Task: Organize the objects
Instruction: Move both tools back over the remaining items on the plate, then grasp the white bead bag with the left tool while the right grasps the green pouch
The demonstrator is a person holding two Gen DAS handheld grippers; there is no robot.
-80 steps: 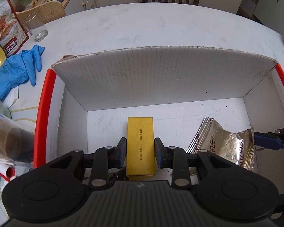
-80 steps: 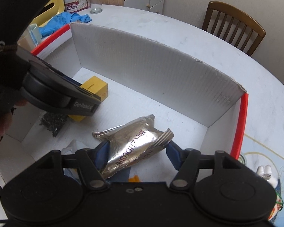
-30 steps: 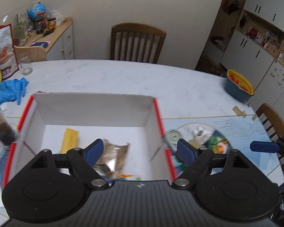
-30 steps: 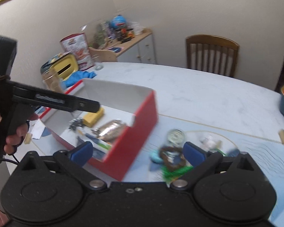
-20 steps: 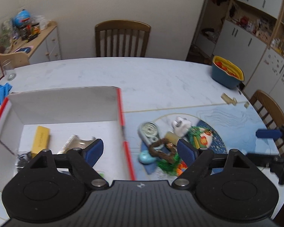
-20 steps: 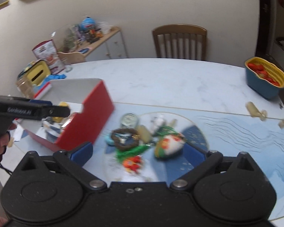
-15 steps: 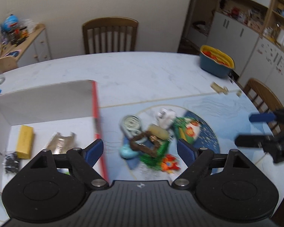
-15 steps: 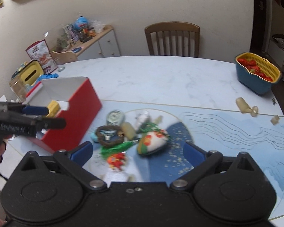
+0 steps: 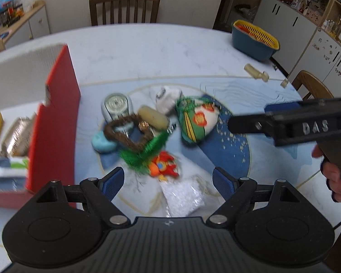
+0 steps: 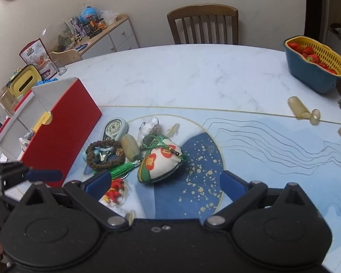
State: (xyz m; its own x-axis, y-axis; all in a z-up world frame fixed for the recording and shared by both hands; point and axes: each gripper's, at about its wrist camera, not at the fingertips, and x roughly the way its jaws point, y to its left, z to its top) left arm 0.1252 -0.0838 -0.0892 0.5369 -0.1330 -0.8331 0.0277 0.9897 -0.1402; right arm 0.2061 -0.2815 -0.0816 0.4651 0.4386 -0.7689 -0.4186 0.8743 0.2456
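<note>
Both grippers hover above the pile of loose objects, fingers spread wide, holding nothing. The left gripper point(image 9: 168, 180) is directly over the white packet point(image 9: 181, 194) and the red-orange toy point(image 9: 163, 167), which lie just ahead of its fingertips. The right gripper point(image 10: 164, 182) faces the embroidered pouch point(image 10: 161, 161), just ahead and slightly left of centre between its fingers, its long axis running diagonally, near-left to far-right. Judgement: the right gripper is nearer the pouch; the left is nearer the packet.

Beyond lie the bead bracelet point(image 10: 104, 153) with green tassel point(image 10: 122, 167), touching the pouch. The red box point(image 10: 61, 134) stands left of the pile, open-topped. The table point(image 10: 193, 79) further back offers free room.
</note>
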